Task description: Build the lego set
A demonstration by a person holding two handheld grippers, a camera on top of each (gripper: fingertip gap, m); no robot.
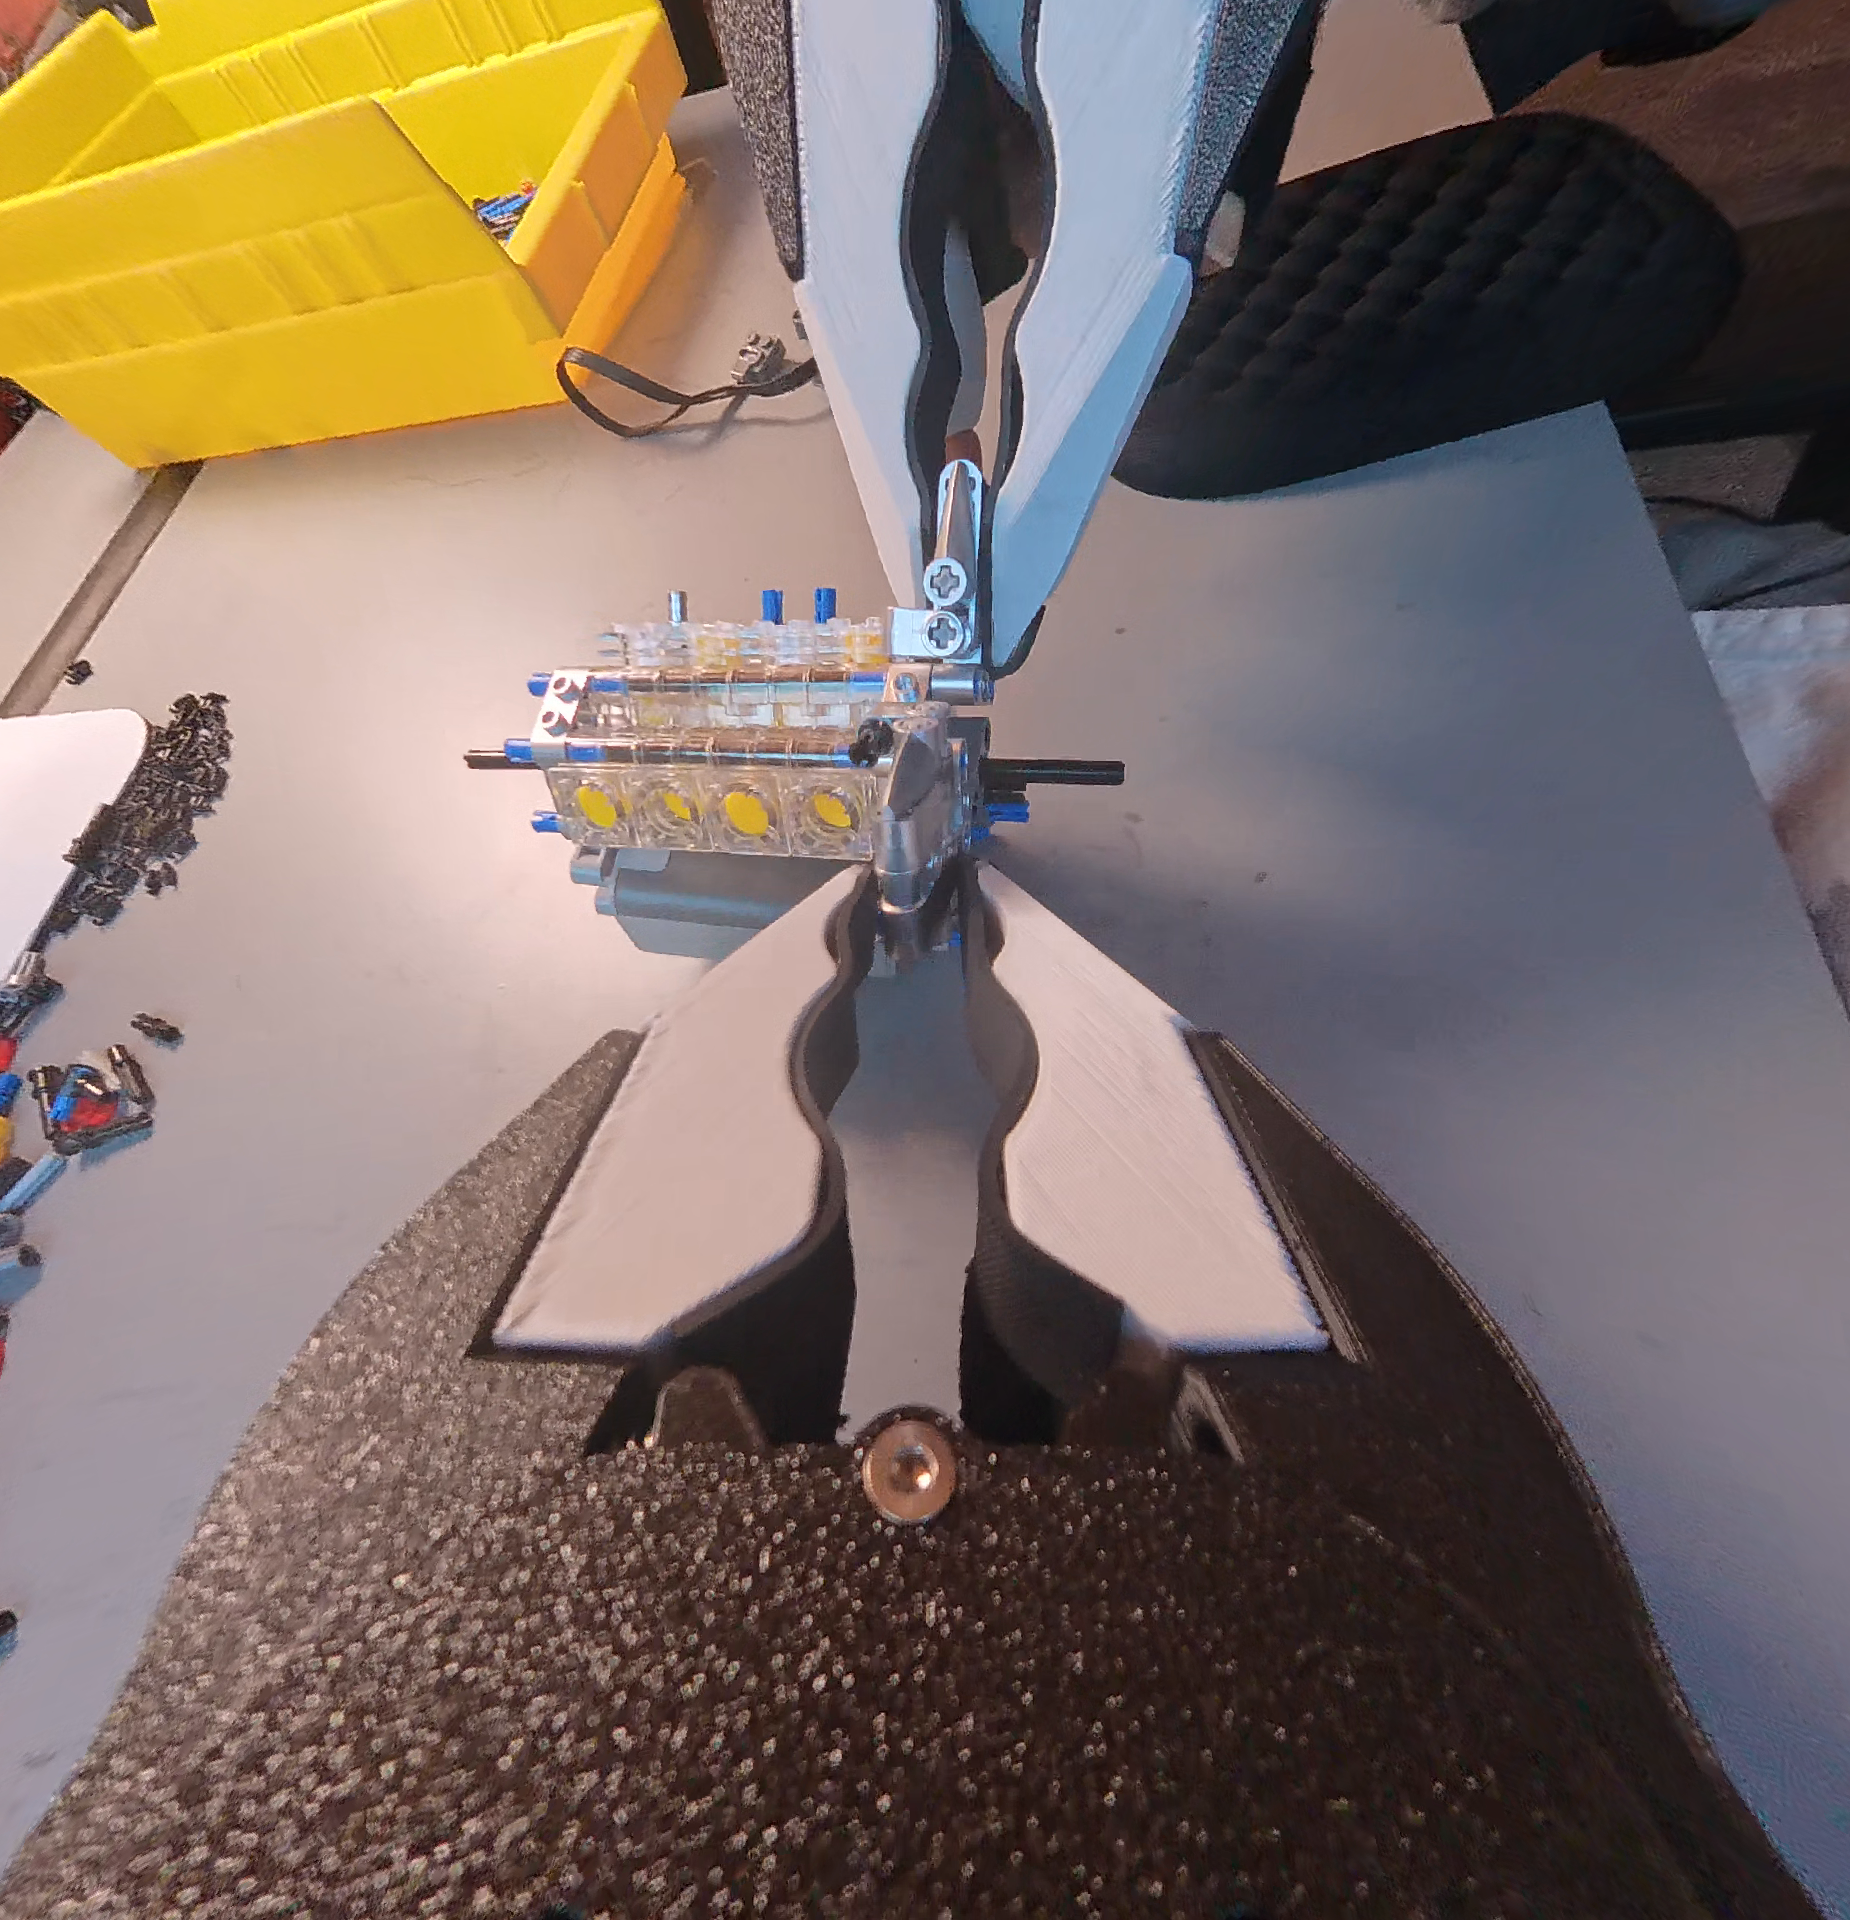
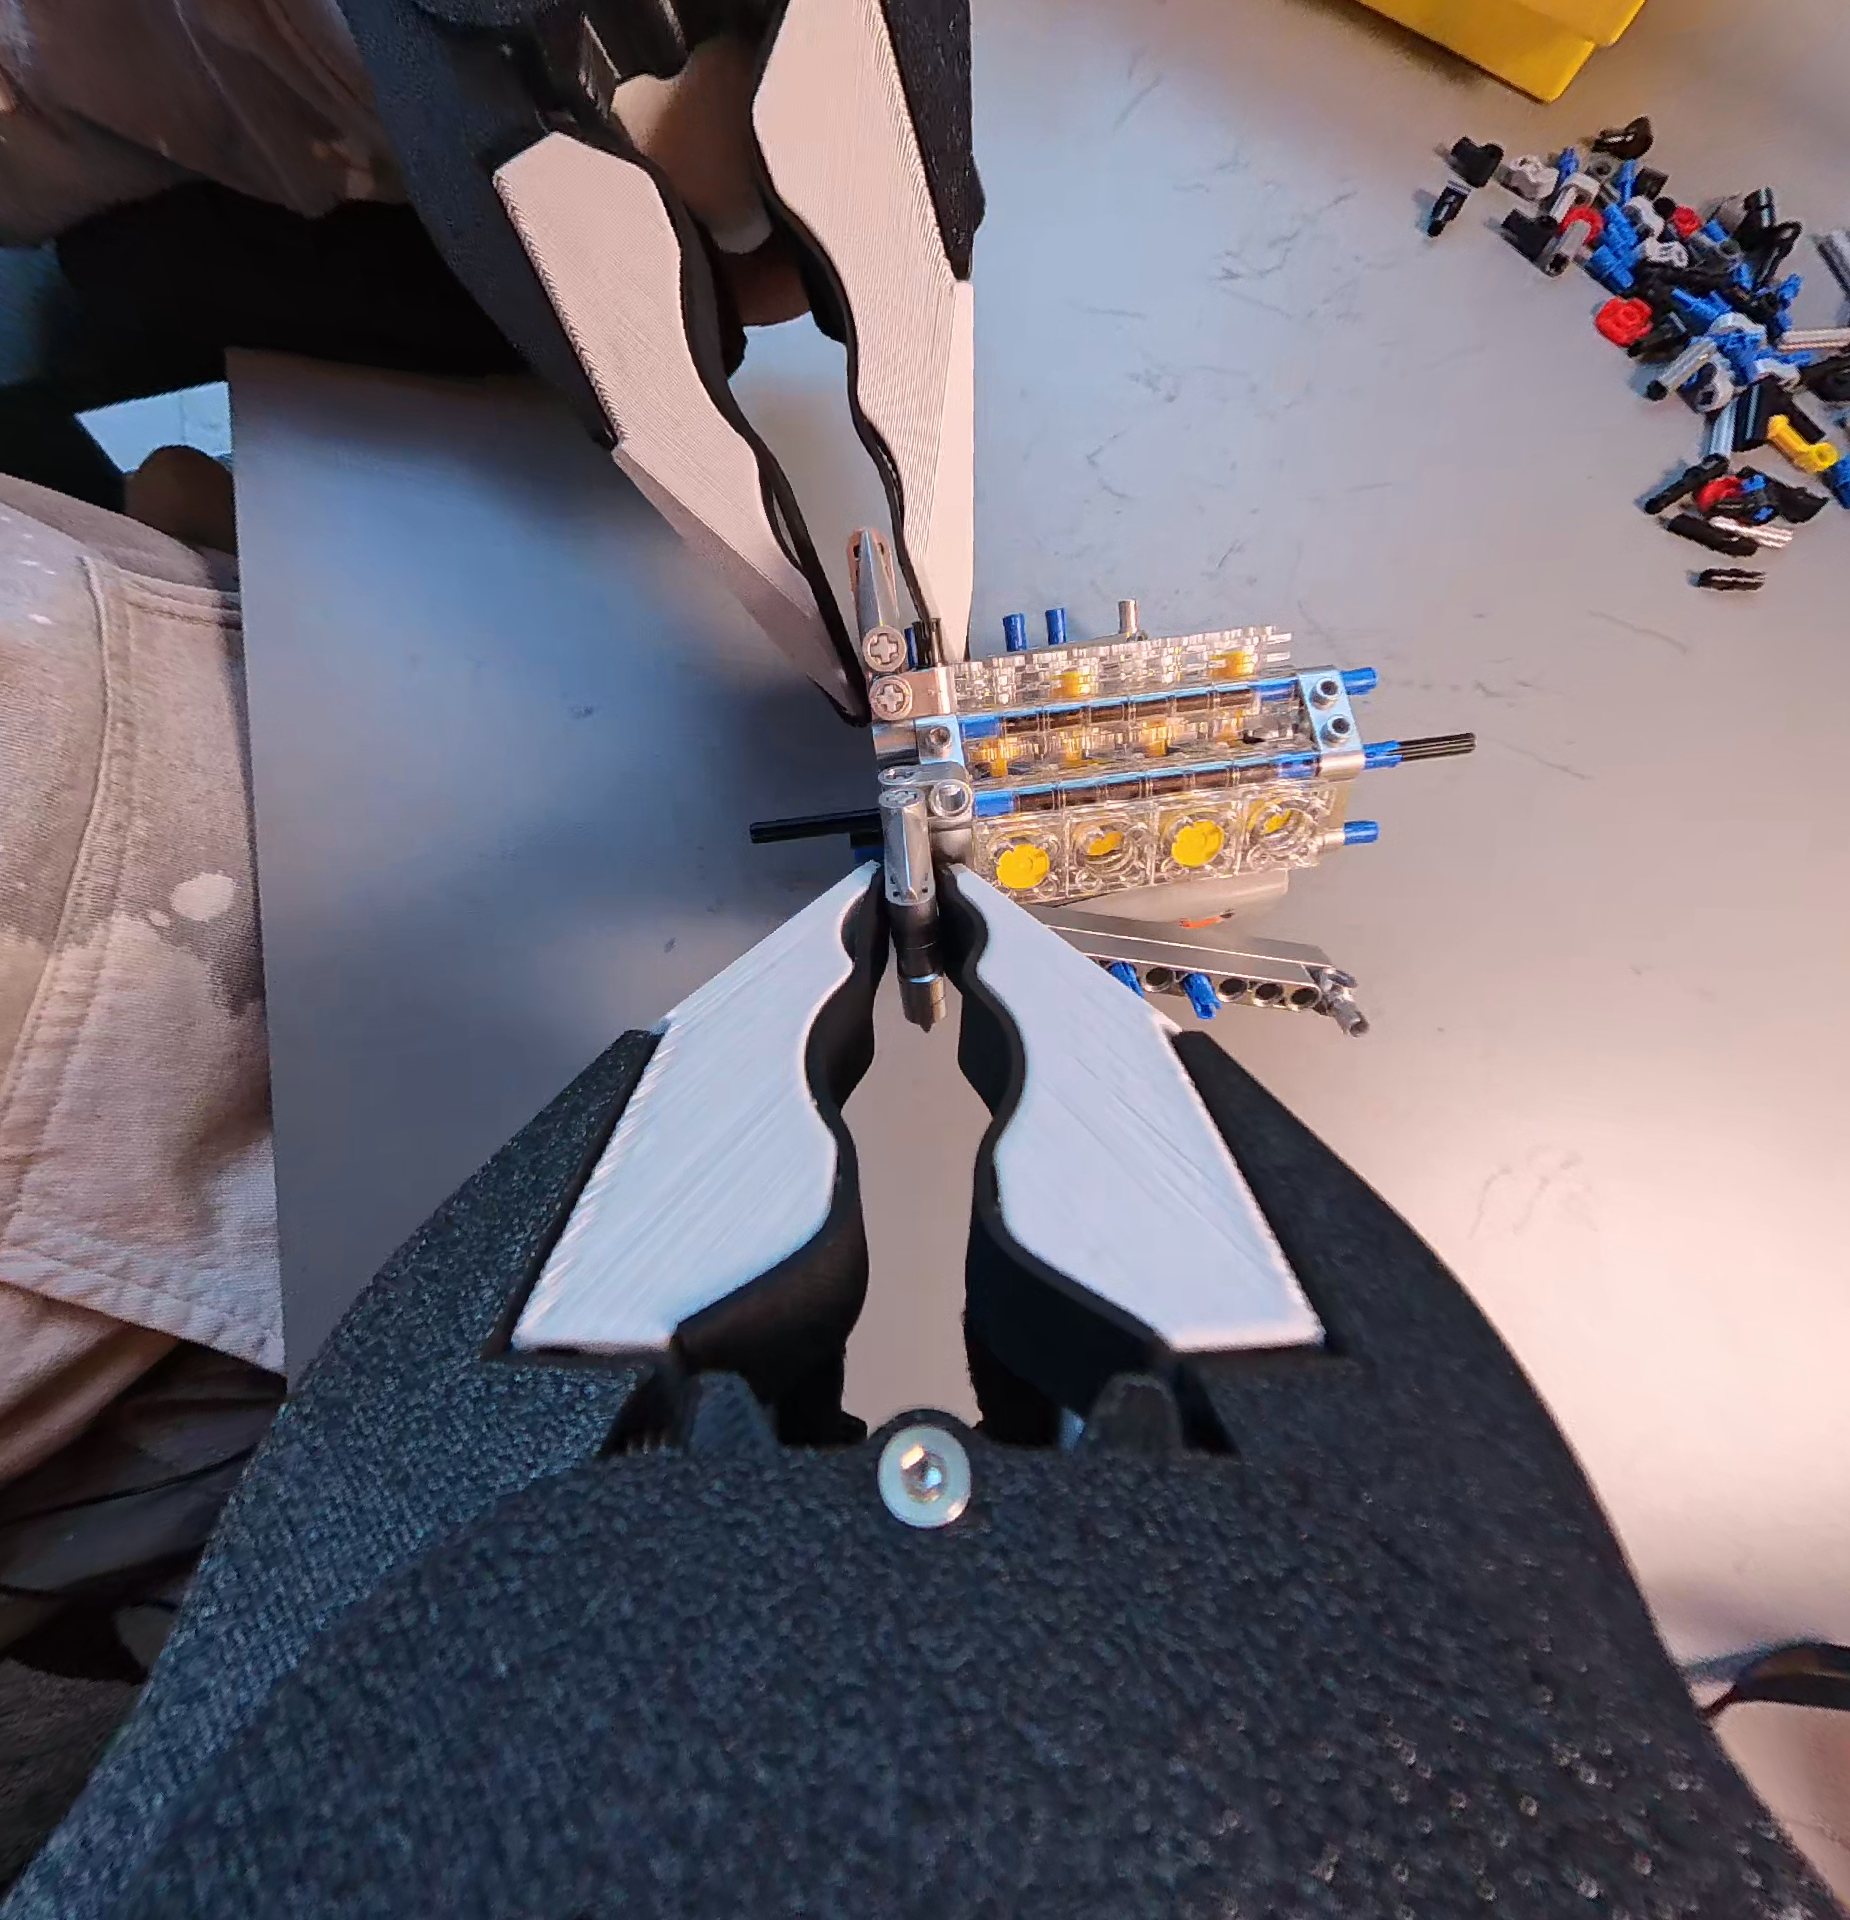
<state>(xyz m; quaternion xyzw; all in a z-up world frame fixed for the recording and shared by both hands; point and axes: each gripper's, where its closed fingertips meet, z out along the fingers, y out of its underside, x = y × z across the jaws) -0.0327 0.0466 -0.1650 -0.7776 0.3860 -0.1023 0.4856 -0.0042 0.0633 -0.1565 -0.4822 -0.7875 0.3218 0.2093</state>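
A brick-built engine model [image 1: 713, 790] with clear cylinder blocks, yellow pistons and blue pins stands on the grey table [image 1: 381, 623]. My left gripper [image 1: 926, 883] is shut on the grey frame at the model's right end. My right gripper [image 2: 910, 883] faces it from the other side and is shut on a grey connector piece [image 2: 908, 852] with a dark axle, joined to the same end of the model [image 2: 1129, 790]. The right gripper also shows in the left wrist view [image 1: 968, 634], and the left gripper in the right wrist view [image 2: 890, 665]. A grey holed beam [image 2: 1212, 961] juts out under the model.
Yellow bins [image 1: 277, 260] stand at the far left, with a black cable [image 1: 672, 395] in front of them. Loose small parts [image 1: 69, 1101] and black pins [image 1: 162, 790] lie at the left beside a white sheet [image 1: 38, 831]. A black chair [image 1: 1420, 291] and a person's trouser leg [image 2: 90, 883] are beyond the table edge. My hands' fingertips stand some 4 centimeters from each other.
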